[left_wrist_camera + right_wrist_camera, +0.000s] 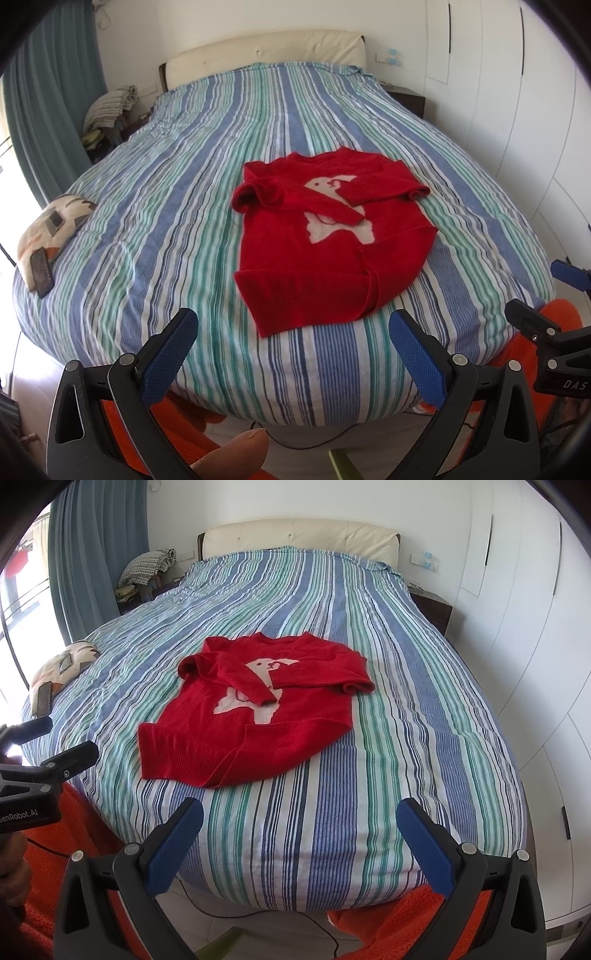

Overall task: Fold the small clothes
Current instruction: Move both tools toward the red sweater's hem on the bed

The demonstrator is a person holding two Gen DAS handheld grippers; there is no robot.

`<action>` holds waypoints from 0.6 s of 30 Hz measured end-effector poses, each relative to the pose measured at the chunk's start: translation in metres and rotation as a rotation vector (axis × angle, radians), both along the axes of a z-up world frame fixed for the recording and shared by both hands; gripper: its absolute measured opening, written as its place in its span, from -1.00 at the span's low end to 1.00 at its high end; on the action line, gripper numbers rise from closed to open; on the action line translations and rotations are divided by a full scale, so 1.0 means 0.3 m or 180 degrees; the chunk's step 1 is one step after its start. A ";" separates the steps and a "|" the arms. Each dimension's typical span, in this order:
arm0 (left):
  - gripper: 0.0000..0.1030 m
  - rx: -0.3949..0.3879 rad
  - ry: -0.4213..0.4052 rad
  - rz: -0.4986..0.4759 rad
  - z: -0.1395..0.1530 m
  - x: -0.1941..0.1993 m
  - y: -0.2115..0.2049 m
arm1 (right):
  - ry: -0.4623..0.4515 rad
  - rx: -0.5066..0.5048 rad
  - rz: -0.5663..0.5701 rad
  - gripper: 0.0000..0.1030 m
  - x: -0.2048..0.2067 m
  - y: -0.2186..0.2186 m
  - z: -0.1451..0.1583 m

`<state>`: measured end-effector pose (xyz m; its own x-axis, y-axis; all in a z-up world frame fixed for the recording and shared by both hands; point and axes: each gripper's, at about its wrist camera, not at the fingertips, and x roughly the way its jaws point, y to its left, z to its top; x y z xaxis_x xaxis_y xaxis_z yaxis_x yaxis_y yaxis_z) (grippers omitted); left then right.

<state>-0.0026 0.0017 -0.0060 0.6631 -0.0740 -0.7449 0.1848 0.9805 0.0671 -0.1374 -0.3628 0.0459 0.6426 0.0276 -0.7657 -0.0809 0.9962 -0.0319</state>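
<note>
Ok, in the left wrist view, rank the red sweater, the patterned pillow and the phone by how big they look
1. Red sweater, clearly largest.
2. Patterned pillow at the bed's left edge.
3. Phone lying on that pillow, smallest.

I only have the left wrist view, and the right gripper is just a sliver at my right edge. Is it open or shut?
Observer: Open. In the right wrist view the right gripper has its jaws spread wide with nothing between them.
Operator: Okay, is it over the sweater yet?
Observer: No. From that view the red sweater lies ahead and to the left of it, and only bare striped bedspread shows between the jaws, short of the hem.
</note>
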 end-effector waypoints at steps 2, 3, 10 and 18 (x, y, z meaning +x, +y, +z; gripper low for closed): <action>1.00 0.0004 0.0013 0.0008 -0.003 0.002 0.002 | 0.0006 0.0002 0.0003 1.00 -0.001 0.001 -0.002; 1.00 0.0013 0.0018 0.0015 -0.005 0.005 0.003 | 0.0009 0.0000 0.0004 1.00 0.001 0.001 -0.003; 1.00 0.0168 0.0008 0.0117 -0.023 0.012 0.013 | 0.0016 -0.0004 0.0011 1.00 0.002 0.005 -0.007; 0.99 0.0228 0.0230 0.0490 -0.106 0.037 0.136 | -0.0003 0.0000 -0.0014 1.00 0.000 0.003 -0.008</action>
<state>0.0086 0.0426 -0.0378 0.6072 0.0793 -0.7906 0.0396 0.9908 0.1297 -0.1373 -0.3619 0.0435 0.6435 0.0250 -0.7650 -0.0765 0.9966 -0.0319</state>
